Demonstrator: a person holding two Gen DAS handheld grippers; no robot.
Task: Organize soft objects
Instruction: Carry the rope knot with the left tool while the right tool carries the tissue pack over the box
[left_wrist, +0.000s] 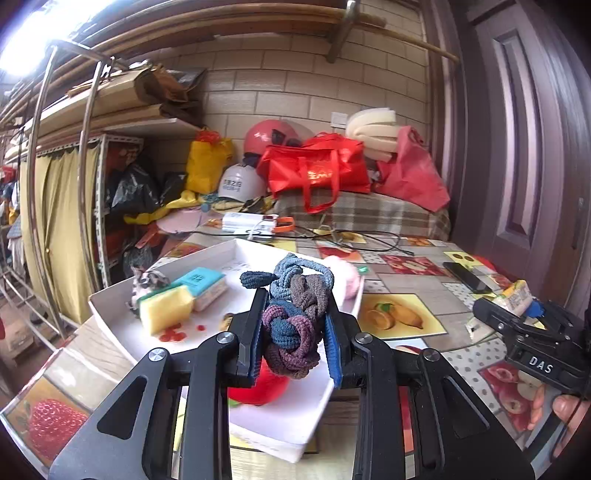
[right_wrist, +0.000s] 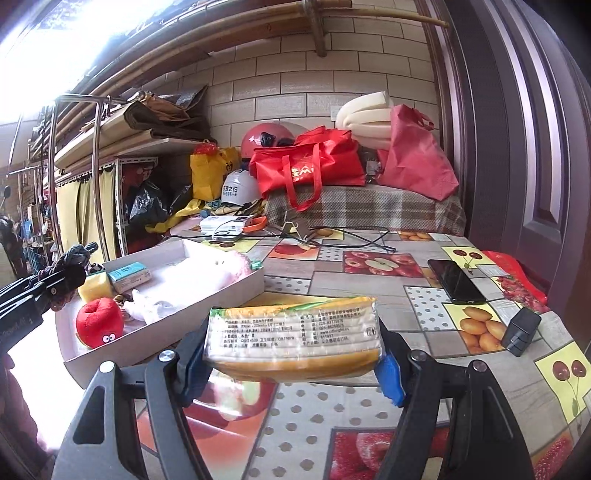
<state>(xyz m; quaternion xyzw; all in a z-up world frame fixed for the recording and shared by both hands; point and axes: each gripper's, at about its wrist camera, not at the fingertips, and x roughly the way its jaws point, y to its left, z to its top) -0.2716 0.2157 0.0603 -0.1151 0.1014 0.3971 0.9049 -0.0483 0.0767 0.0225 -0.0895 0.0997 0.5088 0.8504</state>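
Left wrist view. Left gripper (left_wrist: 293, 325): jaws narrow, clamped on a knotted bundle of blue, grey and purple elastic hair ties (left_wrist: 295, 314), held above the shallow white cardboard tray (left_wrist: 110, 306).
- In the tray: yellow sponge with green scouring face (left_wrist: 166, 308); teal-topped white block (left_wrist: 205, 284) just beside it; round red plush toy (left_wrist: 258, 389), mostly hidden under the bundle.
- Risk, as a judgement: loose loops hang beyond the pads, so one could snag a finger on release and drag the bundle back out.
- Unclear: a small grey-patterned item at the tray's far corner; red specks on the tray floor.

Right wrist view. Right gripper (right_wrist: 291, 354): jaws part-open, pressing the ends of a flat yellow cloth pack in clear printed wrap (right_wrist: 293, 336), carried over the fruit-print tablecloth (right_wrist: 369, 280), just beside the tray.
- Risk: slick wrap gripped end-on may bow and slip out; both grippers near the tray may collide.
- Hidden: the pack's underside; the tray's left end, lost in glare.
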